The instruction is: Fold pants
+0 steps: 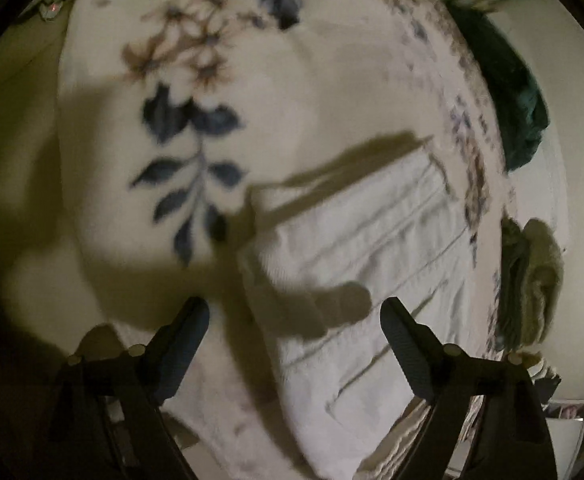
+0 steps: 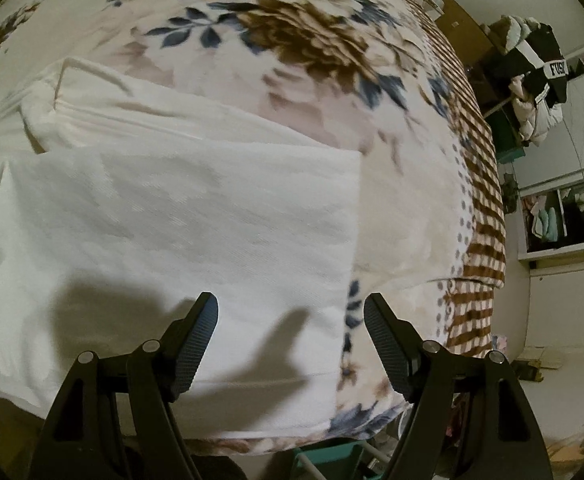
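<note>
**White pants partly folded on the bed**

The white pants [image 2: 180,216] are seen lying flat on the floral blanket [image 2: 315,40] of the bed, apparently doubled over already; a further fold is judged to remain. The long axis is laid across the right view, the straight edge pointing right. The left gripper [image 1: 295,312] and right gripper [image 2: 292,308] are held wide apart, empty, above the cloth.

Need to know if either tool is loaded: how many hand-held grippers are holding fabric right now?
0. The left hand-held gripper hangs open above the white pants; the right hand-held gripper hangs open over their edge.
</note>
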